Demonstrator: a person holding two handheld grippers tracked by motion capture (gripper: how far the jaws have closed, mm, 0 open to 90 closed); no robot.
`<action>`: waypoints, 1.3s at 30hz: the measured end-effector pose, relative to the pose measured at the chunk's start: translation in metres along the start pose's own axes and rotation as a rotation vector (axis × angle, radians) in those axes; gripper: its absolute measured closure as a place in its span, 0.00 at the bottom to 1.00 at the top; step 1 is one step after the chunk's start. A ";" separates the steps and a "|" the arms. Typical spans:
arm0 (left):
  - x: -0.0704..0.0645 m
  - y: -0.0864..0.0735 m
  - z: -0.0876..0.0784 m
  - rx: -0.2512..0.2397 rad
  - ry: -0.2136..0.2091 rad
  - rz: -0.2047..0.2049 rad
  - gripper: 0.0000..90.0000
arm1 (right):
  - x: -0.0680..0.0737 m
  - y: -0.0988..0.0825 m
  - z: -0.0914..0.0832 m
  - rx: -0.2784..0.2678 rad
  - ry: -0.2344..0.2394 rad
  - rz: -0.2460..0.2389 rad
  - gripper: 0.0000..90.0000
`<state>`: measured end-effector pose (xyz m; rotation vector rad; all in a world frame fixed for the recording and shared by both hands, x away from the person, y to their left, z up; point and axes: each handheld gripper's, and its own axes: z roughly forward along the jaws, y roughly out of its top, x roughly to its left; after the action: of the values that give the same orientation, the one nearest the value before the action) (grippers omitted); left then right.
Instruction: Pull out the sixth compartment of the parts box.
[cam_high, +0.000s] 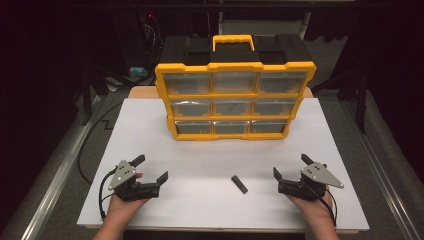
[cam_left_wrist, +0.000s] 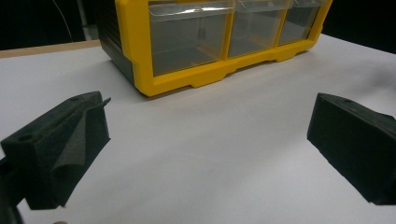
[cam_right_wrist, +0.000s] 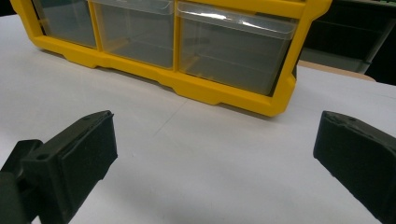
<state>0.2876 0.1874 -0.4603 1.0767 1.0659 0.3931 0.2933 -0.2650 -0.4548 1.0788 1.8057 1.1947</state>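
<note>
A yellow and black organizer (cam_high: 235, 97) with clear drawers in three rows stands upright at the back of the white table (cam_high: 190, 155). A small black bar (cam_high: 239, 184) lies flat on the table near the front, right of centre. My left gripper (cam_high: 150, 167) rests open at the front left, held by a hand. My right gripper (cam_high: 291, 166) rests open at the front right, just right of the bar. In the left gripper view my left gripper (cam_left_wrist: 210, 140) faces the organizer (cam_left_wrist: 219, 42), jaws wide apart over bare table. My right gripper (cam_right_wrist: 215, 154) likewise faces the organizer (cam_right_wrist: 187, 46).
Metal rails (cam_high: 55, 175) run along both sides of the table. Cables trail on the floor at the left (cam_high: 92, 135). Dark equipment stands behind the organizer. A wooden board edge (cam_high: 142, 92) shows behind the white table.
</note>
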 end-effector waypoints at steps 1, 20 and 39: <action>0.000 0.000 0.000 0.000 0.000 0.000 0.00 | 0.000 0.000 0.001 0.001 -0.002 -0.001 0.00; 0.000 0.001 0.004 0.027 0.011 -0.010 0.00 | -0.007 0.014 0.037 0.021 -0.008 0.024 0.00; -0.005 -0.006 0.006 0.040 -0.006 -0.017 0.00 | -0.015 0.025 0.068 0.086 -0.046 -0.004 0.00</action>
<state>0.2893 0.1781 -0.4622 1.1027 1.0811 0.3559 0.3651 -0.2493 -0.4520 1.1409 1.8379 1.0897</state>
